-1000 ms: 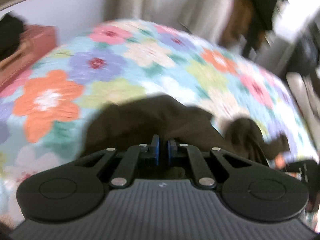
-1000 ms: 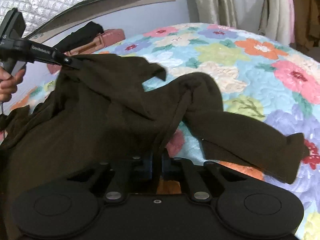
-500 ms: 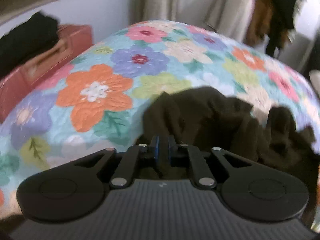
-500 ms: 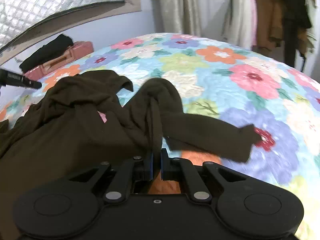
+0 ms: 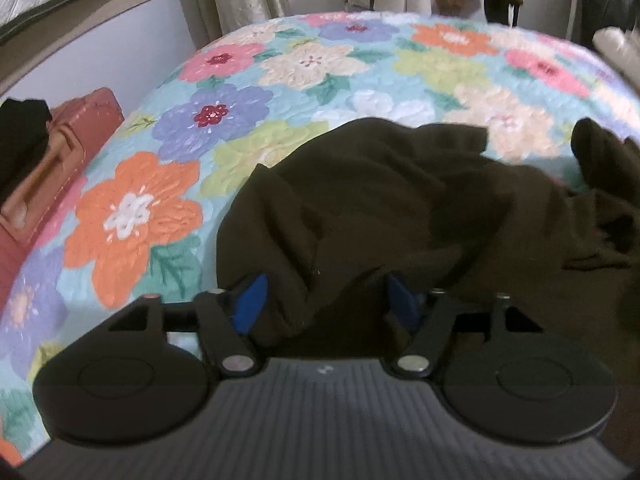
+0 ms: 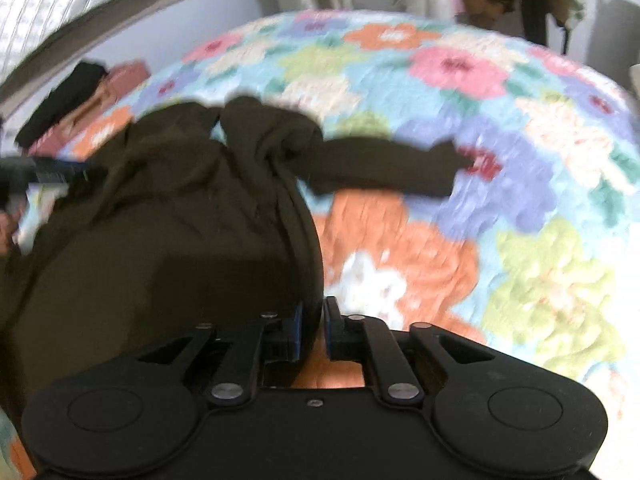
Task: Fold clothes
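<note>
Since half a second ago our left tongs (image 5: 322, 300) have sprung wide, letting go of the dark brown garment (image 5: 400, 208), which now lies in a rumpled heap on the floral bedspread (image 5: 132, 216) with a fold slumped between the spread blue pads (image 5: 250, 300). Our right tongs (image 6: 312, 330) stay clenched on a gathered edge of the same garment, near the bed's front edge, and 1 sleeve (image 6: 384, 168) trails out flat to the right across the quilt. That view is smeared with motion, so we judge the right hand is still travelling. We read this as the garment being laid down, not yet spread: the body is bunched and twisted near the collar, so flattening comes before any fold. A red case (image 5: 48, 168) sits off the bed's left side.
</note>
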`<action>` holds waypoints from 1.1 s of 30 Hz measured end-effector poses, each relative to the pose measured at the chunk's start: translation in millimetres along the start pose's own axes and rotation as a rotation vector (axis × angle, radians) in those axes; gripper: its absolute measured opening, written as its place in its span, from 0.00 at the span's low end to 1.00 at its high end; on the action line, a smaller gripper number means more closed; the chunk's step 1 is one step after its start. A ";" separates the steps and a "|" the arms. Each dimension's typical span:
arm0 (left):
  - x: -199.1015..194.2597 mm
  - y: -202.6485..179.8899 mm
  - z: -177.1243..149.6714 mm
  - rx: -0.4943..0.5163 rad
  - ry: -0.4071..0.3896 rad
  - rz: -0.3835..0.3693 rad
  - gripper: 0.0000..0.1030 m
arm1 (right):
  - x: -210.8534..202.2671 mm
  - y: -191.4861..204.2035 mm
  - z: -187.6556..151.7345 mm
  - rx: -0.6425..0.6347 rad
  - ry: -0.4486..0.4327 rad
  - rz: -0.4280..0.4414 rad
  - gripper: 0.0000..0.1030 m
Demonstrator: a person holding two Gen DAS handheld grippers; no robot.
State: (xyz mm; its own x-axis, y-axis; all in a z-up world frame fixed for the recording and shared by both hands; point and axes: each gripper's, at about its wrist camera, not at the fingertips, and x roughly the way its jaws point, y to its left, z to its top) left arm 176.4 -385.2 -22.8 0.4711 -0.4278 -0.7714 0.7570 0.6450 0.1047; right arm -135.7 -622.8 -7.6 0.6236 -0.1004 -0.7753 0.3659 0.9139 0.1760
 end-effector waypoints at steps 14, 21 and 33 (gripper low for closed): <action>-30.5 51.9 -3.4 -0.264 -0.120 -0.193 0.12 | 50.5 59.7 84.5 -0.205 -0.090 0.301 0.48; -28.2 94.5 -36.5 -0.455 -0.087 -0.197 0.13 | 103.2 73.5 92.3 -0.251 -0.021 0.313 0.52; -45.1 94.4 -34.9 -0.428 -0.092 -0.120 0.14 | 101.4 130.5 120.3 -0.545 -0.030 0.203 0.03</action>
State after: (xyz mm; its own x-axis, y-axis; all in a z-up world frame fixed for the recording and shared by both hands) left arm 210.9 -282.9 0.0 0.4446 -0.5571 -0.7014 0.5621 0.7832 -0.2657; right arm 58.3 -561.0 9.7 0.6662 0.0943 -0.7398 -0.1665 0.9857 -0.0243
